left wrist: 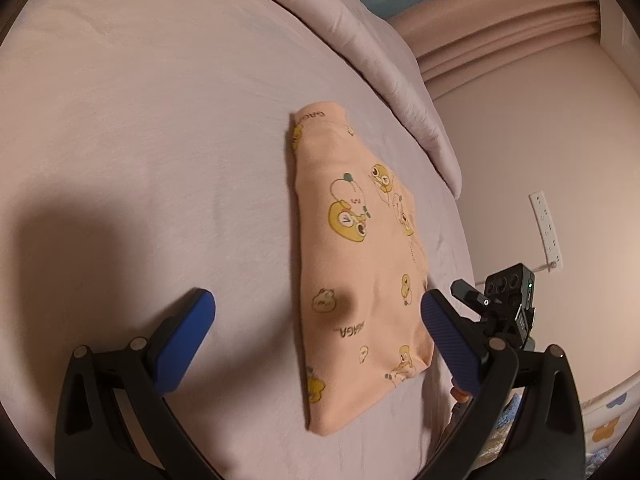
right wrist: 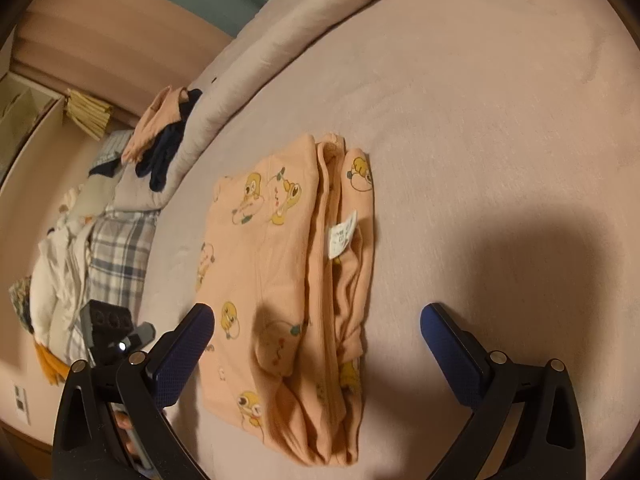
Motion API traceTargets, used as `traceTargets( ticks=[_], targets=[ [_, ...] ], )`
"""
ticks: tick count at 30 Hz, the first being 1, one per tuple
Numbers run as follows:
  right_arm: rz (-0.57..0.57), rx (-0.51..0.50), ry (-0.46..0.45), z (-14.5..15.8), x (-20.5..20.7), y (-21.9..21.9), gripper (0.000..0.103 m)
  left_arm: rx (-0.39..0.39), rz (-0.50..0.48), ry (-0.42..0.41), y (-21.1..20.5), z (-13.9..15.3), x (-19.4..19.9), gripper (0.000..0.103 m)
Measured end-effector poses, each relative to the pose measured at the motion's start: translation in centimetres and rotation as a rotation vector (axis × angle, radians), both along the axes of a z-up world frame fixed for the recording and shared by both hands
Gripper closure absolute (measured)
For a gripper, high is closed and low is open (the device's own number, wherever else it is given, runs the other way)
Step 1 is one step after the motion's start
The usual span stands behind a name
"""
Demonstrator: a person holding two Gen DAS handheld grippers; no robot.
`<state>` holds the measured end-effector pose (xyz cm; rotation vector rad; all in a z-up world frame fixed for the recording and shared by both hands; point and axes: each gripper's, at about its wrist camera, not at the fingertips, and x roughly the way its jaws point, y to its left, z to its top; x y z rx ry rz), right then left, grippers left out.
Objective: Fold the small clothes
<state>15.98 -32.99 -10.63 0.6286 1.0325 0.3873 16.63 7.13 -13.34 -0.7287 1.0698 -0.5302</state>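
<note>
A small peach garment with yellow duck prints point(left wrist: 356, 264) lies folded into a narrow stack on the pink bed sheet point(left wrist: 140, 140). My left gripper point(left wrist: 318, 312) is open and empty, its blue fingers either side of the garment's near end, just above it. In the right wrist view the same garment point(right wrist: 288, 280) shows layered folds and a white label point(right wrist: 342, 236). My right gripper point(right wrist: 316, 324) is open and empty over its near end. The right gripper's body also shows in the left wrist view point(left wrist: 508, 304).
A rolled pink duvet point(left wrist: 380, 60) runs along the bed's far side. A heap of other clothes point(right wrist: 164, 140) and a plaid and white pile point(right wrist: 100, 264) lie at the bed's left in the right wrist view. A wall with a power strip point(left wrist: 546, 228) is at the right.
</note>
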Motion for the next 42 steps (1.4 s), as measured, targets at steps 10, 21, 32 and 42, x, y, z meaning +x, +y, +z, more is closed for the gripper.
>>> traceTargets(
  ticks=[10, 21, 32, 42],
  targets=[
    [0.053, 0.019, 0.009, 0.0, 1.1, 0.7, 0.001, 0.049, -0.085, -0.009, -3.1, 0.1, 1.7, 0.000],
    [0.151, 0.001, 0.014, -0.3, 3.7, 3.6, 0.001, 0.064, -0.163, -0.017, -5.1, -0.3, 2.6, 0.000],
    [0.173, 0.047, 0.007, -0.6, 4.8, 3.4, 0.000, 0.055, -0.168, -0.002, -5.5, -0.9, 3.4, 0.001],
    [0.182, 0.016, -0.009, -0.5, 4.9, 4.2, 0.000, 0.012, -0.150, 0.014, -5.7, -1.1, 3.7, 0.002]
  ],
)
